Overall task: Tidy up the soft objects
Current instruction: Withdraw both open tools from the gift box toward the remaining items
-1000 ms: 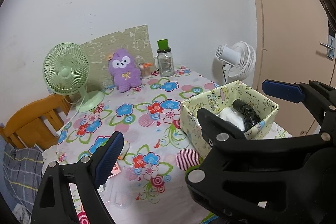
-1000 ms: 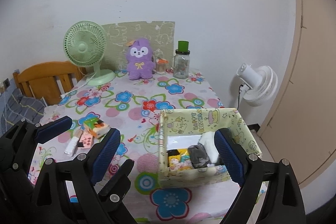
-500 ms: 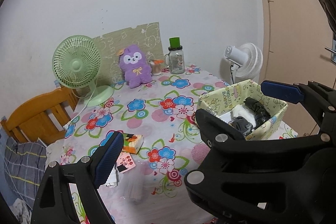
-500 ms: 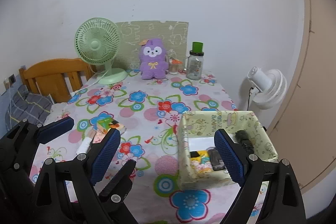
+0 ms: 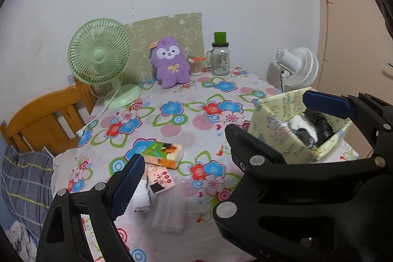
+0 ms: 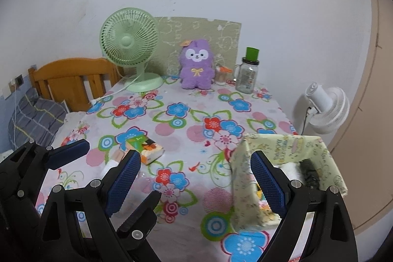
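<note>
Both grippers, left [image 5: 221, 146] and right [image 6: 195, 178], hover wide apart and hold nothing above the table [image 6: 196, 119], tissue pack [image 5: 164, 152] near left, box [image 6: 285, 158] of soft things near right.

Since the earliest frames we have drawn both grippers back from the table [image 5: 186, 131]. The left-wrist view now takes in the tissue pack [image 5: 163, 154], the pink card [image 5: 161, 180] and the white roll [image 5: 142, 198], previously hidden or partly cut off. In the right-wrist view the fabric box [image 6: 282, 158] has shifted right, partly behind the right gripper [image 6: 194, 181]. Both grippers' jaws remain spread.
</note>
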Available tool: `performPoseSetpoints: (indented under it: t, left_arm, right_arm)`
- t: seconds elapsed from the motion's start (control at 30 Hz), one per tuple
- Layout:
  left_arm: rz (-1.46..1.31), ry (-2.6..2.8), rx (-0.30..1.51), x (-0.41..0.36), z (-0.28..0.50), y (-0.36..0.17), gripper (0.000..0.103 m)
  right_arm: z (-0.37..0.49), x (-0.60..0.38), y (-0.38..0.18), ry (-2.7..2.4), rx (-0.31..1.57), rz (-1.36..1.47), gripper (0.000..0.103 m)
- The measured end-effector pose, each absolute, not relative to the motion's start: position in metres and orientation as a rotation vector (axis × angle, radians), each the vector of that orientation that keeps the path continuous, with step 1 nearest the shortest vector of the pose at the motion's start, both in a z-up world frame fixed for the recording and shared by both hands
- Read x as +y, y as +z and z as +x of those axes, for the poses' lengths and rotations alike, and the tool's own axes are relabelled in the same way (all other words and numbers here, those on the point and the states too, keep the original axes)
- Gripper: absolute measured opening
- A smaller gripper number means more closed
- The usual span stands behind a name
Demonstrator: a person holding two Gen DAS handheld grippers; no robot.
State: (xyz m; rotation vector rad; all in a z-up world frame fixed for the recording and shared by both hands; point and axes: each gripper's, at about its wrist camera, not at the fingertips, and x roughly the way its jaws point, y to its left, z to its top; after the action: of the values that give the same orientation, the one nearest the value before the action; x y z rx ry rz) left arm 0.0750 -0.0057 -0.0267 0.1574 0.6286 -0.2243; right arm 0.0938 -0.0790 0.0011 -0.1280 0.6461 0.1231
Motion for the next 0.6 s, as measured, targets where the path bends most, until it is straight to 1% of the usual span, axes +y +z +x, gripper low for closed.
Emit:
performPoseSetpoints:
  t: [0.6]
  left_arm:
    - [0.136,-0.145,0.707,0.036,0.105,-0.058,0.092]
  right_arm:
    - [0.132,-0.036,-0.039,0.208,0.717,-0.146,0.093]
